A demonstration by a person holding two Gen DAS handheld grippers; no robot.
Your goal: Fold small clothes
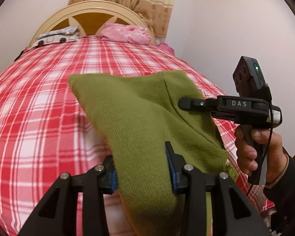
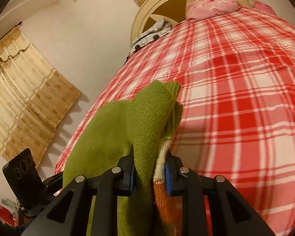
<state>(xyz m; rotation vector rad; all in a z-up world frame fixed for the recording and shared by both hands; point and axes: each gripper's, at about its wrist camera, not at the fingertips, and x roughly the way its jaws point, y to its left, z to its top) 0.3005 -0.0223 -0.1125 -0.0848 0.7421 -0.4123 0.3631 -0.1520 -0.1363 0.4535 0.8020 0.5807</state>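
Observation:
A small green knit garment (image 1: 139, 114) hangs in the air above a bed with a red and white plaid sheet (image 1: 39, 106). My left gripper (image 1: 141, 165) is shut on its lower part. My right gripper (image 2: 149, 169) is shut on another edge of the garment (image 2: 147, 118), where a white and orange striped band (image 2: 162, 169) shows. In the left wrist view the right gripper (image 1: 184, 103) comes in from the right, held by a hand (image 1: 251, 149), its fingers clamped on the cloth. The stretch between both grippers is lifted off the sheet.
A cream and wood headboard (image 1: 88, 19) stands at the far end. A pink pillow (image 1: 125, 33) and a grey patterned item (image 1: 57, 36) lie by it. A beige curtain (image 2: 19, 90) hangs on the wall left of the bed. White walls surround the bed.

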